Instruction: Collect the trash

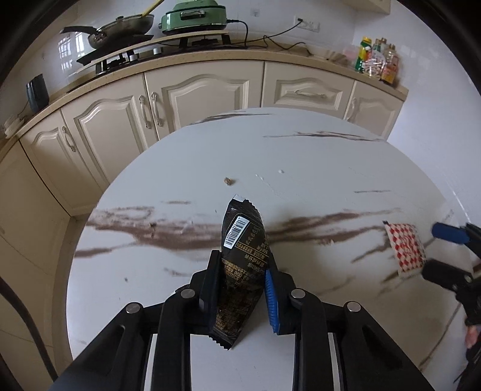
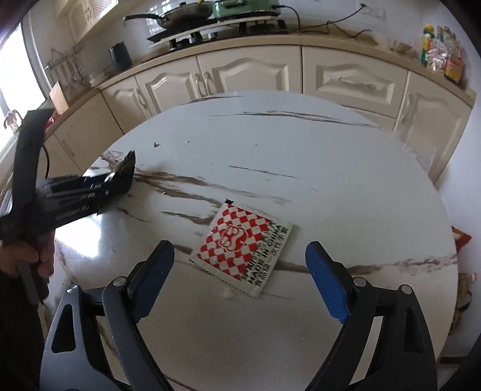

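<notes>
My left gripper is shut on a black snack wrapper with a white barcode label and holds it above the round white marble table. In the right wrist view the left gripper shows at the left with the wrapper's edge sticking out. A red-and-white checkered packet lies flat on the table. My right gripper is open, its blue-padded fingers apart on either side of the packet's near edge, just above it. In the left wrist view the packet and the right gripper are at the right.
A small brown crumb and a white speck lie on the table. Cream kitchen cabinets stand behind, with a stove, a pan, a green cooker and bottles. A small white crumb lies near the packet.
</notes>
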Demonstrator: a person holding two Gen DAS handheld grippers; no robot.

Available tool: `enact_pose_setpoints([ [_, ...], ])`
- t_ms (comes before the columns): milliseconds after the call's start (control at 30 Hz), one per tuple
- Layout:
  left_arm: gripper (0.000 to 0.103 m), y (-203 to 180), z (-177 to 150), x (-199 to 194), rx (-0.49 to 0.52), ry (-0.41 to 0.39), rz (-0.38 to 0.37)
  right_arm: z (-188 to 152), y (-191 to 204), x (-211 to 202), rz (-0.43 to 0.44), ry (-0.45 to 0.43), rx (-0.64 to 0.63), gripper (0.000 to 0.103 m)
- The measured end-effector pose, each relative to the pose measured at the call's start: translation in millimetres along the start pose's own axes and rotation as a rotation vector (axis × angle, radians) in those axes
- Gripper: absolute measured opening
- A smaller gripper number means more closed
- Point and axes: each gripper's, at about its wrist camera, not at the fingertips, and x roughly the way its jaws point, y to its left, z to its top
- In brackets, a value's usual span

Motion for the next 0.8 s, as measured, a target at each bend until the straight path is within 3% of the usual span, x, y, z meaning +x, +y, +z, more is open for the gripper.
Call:
enact_pose_setpoints([
  [167, 0.022, 1, -14, -17, -0.003, -0.011, 0.002, 8, 6, 18, -0.041, 0.077, -0.022, 0.089],
  [333, 0.022, -1, -24, -29, -0.009, -0.014, -0.009, 9, 15, 30, -0.114, 0.115, -0.099, 0.081],
  [500, 0.022, 2, -27, -37, -0.013, -0.016, -0.041, 11, 18, 30, -0.097, 0.136, -0.156, 0.077],
  [600, 0.022, 0, -28, -44, -0.014, -0.019, -0.059, 11, 24, 28, -0.084, 0.150, -0.182, 0.061],
  [700, 0.022, -4, -29, -51, -0.014, -0.026, -0.072, 12, 25, 27, -0.082, 0.155, -0.181, 0.056],
  [767, 0.022, -7, -31, -58, -0.014, -0.031, -0.081, 11, 27, 26, -0.071, 0.148, -0.181, 0.039],
  [800, 0.022, -7, -33, -62, -0.012, -0.032, -0.085, 11, 30, 25, -0.075, 0.144, -0.187, 0.036],
])
